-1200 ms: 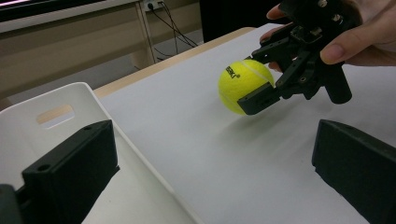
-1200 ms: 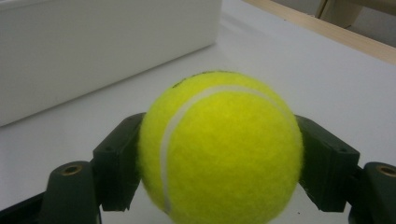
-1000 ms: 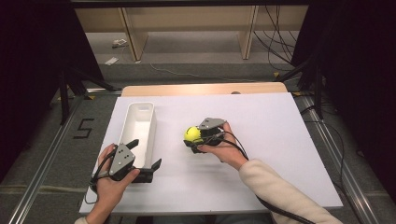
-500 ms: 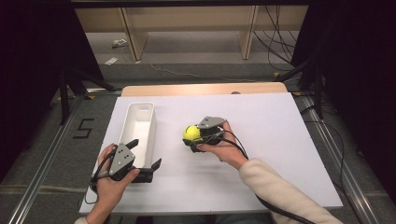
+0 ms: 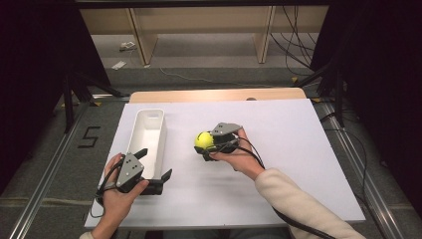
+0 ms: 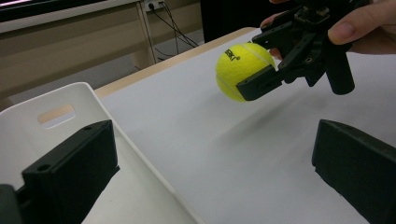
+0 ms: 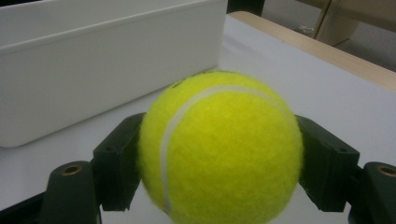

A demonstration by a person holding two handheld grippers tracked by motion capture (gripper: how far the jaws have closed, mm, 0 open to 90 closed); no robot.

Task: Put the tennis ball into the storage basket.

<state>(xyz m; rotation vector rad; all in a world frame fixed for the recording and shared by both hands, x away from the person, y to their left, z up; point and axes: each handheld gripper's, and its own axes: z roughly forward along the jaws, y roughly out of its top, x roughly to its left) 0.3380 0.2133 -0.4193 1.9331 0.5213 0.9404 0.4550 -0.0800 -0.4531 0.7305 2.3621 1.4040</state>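
Observation:
A yellow tennis ball (image 5: 203, 140) hangs a little above the white tabletop (image 5: 308, 149), and my right gripper (image 5: 208, 145) is shut on it from both sides. In the right gripper view the ball (image 7: 219, 149) sits between the two black jaws. A long white bin (image 5: 149, 130) lies left of the ball, lengthwise away from me. My left gripper (image 5: 154, 163) is open at the bin's near end, with one jaw over the bin and one over the table. In the left gripper view the bin wall (image 6: 140, 154) runs between its jaws, with the ball (image 6: 240, 70) beyond.
A wooden strip (image 5: 219, 94) borders the table's far edge. Beyond it stand wooden shelf legs (image 5: 139, 35) and loose cables on the floor. Metal rails (image 5: 45, 199) run along both sides of the table. White tabletop stretches right of the right hand.

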